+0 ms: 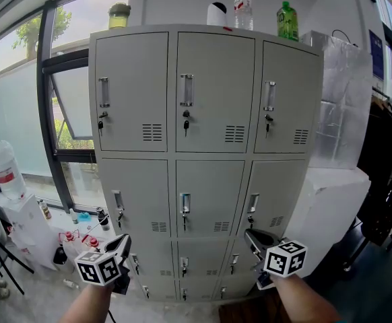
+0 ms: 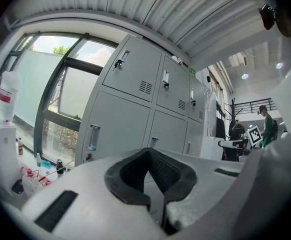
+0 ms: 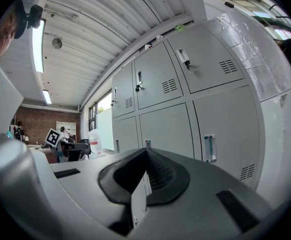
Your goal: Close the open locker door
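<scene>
Grey sheet-metal locker cabinet point(image 1: 209, 147) stands straight ahead, its doors set in 3 columns, each door with a chrome pull handle and a small vent grille. In the head view every door that shows lies flush with the frame; I cannot make out one that stands ajar. On the cabinet's top sit a green-lidded jar point(image 1: 118, 15), a white rounded container point(image 1: 217, 13), a clear plastic bottle with a red label point(image 1: 243, 9) and a green plastic bottle point(image 1: 287, 21).

The left gripper point(image 1: 123, 242) is held low at the left, level, aimed at the cabinet's lower doors and apart from them. In the left gripper view its dark pads meet at the tips with nothing between them point(image 2: 148, 151). The right gripper point(image 1: 253, 237) is held low at the right, also level and short of the doors. Its jaws are likewise together and empty in the right gripper view point(image 3: 146, 151).

A large window point(image 1: 21, 99) fills the wall left of the cabinet, with a big clear water jug point(image 1: 6, 170) below it.
</scene>
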Demonstrator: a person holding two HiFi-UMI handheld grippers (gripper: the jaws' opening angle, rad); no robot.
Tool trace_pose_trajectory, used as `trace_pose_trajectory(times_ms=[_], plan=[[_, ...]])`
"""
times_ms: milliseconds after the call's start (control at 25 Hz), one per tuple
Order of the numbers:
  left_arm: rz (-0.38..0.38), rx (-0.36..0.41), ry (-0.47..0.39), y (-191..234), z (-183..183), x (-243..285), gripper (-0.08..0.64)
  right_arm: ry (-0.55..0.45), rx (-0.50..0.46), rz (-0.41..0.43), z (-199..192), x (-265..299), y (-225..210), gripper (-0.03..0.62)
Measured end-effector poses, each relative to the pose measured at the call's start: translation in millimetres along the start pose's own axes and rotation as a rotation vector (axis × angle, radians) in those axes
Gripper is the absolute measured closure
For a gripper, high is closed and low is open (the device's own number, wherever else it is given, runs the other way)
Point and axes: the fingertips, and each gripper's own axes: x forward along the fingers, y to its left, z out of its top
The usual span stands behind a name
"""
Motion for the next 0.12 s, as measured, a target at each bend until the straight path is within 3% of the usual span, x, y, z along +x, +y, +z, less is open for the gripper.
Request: trace_pose_trajectory(times_ms=[120], plan=[[0.000, -0.003, 0.002, 0.2, -1.4, -0.4, 0.557, -0.002, -0.002, 0.002, -0.2, -0.2, 1.0, 0.596]])
